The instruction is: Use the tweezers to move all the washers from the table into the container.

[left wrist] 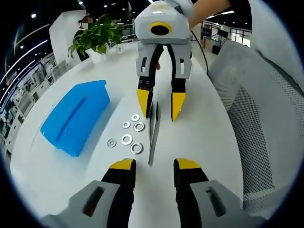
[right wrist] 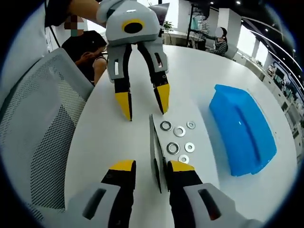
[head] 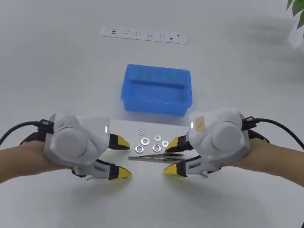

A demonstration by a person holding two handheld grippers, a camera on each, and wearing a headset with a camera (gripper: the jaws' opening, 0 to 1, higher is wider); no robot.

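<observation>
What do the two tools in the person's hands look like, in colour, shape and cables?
Both the left tool and the right tool have a rounded pale grey body, two black jaws with yellow tips, and a black cable at the back. The right tool carries a small tan label on its body.

Your left gripper [head: 125, 157] and right gripper [head: 169, 156] face each other low over the white table [head: 66, 76], both with jaws apart. The tweezers [head: 147, 158] lie flat between them, one end between the right gripper's yellow tips. Six washers [head: 151, 142] sit just beyond the tweezers. The blue container [head: 156, 90] stands past those, with a power strip [head: 145, 34] farther off.
</observation>
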